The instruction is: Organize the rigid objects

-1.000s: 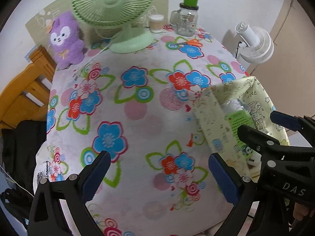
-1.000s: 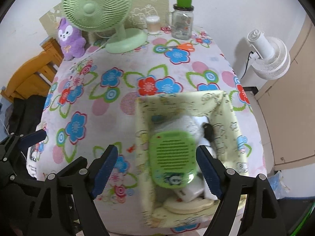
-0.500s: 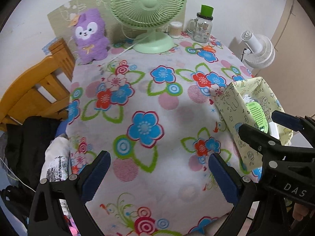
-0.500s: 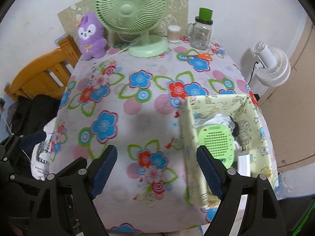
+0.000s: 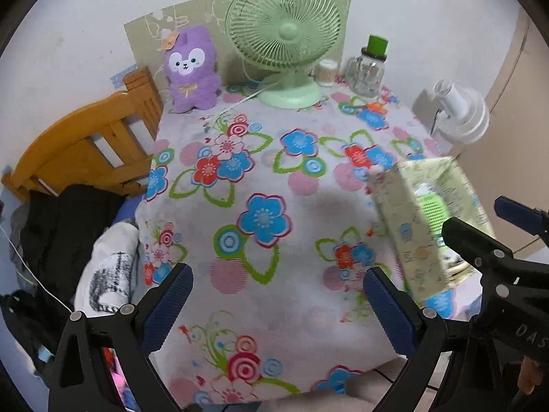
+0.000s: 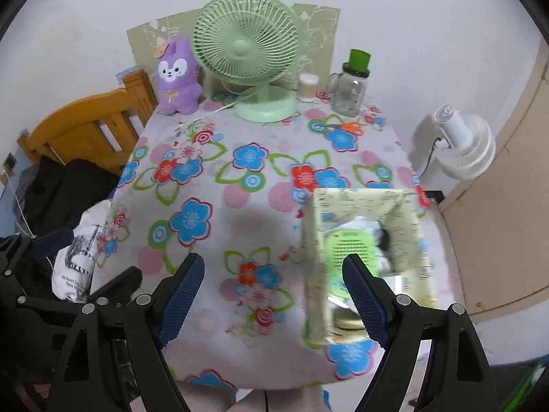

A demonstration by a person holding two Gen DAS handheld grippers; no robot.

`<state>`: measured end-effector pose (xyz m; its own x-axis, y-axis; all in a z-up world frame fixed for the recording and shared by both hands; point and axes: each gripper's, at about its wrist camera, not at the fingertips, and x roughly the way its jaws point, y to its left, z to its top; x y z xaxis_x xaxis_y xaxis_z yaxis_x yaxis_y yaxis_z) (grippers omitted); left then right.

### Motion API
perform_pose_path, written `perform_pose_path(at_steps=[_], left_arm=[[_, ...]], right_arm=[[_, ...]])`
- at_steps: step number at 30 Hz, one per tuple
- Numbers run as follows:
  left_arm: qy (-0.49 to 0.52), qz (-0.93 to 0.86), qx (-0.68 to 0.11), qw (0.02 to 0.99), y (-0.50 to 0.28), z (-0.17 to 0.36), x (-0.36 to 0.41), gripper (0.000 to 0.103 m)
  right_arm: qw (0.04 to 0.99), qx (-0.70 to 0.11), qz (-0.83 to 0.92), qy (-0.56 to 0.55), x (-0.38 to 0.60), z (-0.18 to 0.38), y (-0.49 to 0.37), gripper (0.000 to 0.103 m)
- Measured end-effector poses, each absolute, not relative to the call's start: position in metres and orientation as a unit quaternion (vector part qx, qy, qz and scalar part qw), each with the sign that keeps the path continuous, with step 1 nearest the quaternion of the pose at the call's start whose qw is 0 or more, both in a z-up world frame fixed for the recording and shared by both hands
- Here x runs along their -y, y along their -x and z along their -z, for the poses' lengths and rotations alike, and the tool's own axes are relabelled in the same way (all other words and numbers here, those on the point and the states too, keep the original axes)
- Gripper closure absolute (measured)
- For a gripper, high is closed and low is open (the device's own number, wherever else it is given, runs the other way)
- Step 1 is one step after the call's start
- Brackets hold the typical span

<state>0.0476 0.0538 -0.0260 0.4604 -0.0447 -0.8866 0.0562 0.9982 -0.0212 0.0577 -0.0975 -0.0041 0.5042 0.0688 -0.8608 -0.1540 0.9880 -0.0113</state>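
A pale yellow-green fabric storage box (image 6: 367,250) stands at the near right of the flowered table (image 6: 223,206). Inside it lie a green perforated device (image 6: 350,245) and some white and black items. The box also shows in the left wrist view (image 5: 422,226), blurred. My left gripper (image 5: 278,305) is open and empty over the table's near edge, left of the box. My right gripper (image 6: 272,292) is open and empty, its right finger in front of the box. The right gripper's body shows at the right of the left wrist view (image 5: 497,261).
At the table's back stand a green desk fan (image 6: 247,58), a purple plush toy (image 6: 176,75), a small jar (image 6: 307,87), a glass jar with green lid (image 6: 351,86) and orange scissors (image 6: 346,126). A wooden chair (image 6: 89,123) is left; a white fan (image 6: 459,144) right.
Both grippers have pulled back and away from the box toward the table's near edge. The box now sits to the right of both, and more of the table's back shows.
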Motion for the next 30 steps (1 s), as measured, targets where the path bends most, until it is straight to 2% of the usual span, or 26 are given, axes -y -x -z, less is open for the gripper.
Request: perform_pose_path(at_steps=[18, 30], left_arm=[[-0.006, 0.012, -0.464, 0.886, -0.033, -0.043, 0.001, 0.0], [0.002, 0.011, -0.452, 0.892, -0.031, -0.062, 0.012, 0.0]], right_arm=[[0.888, -0.458, -0.04, 0.024, 0.169, -0.059, -0.046, 0.018], [0.892, -0.45, -0.04, 0.009, 0.184, -0.067, -0.044, 0.018]])
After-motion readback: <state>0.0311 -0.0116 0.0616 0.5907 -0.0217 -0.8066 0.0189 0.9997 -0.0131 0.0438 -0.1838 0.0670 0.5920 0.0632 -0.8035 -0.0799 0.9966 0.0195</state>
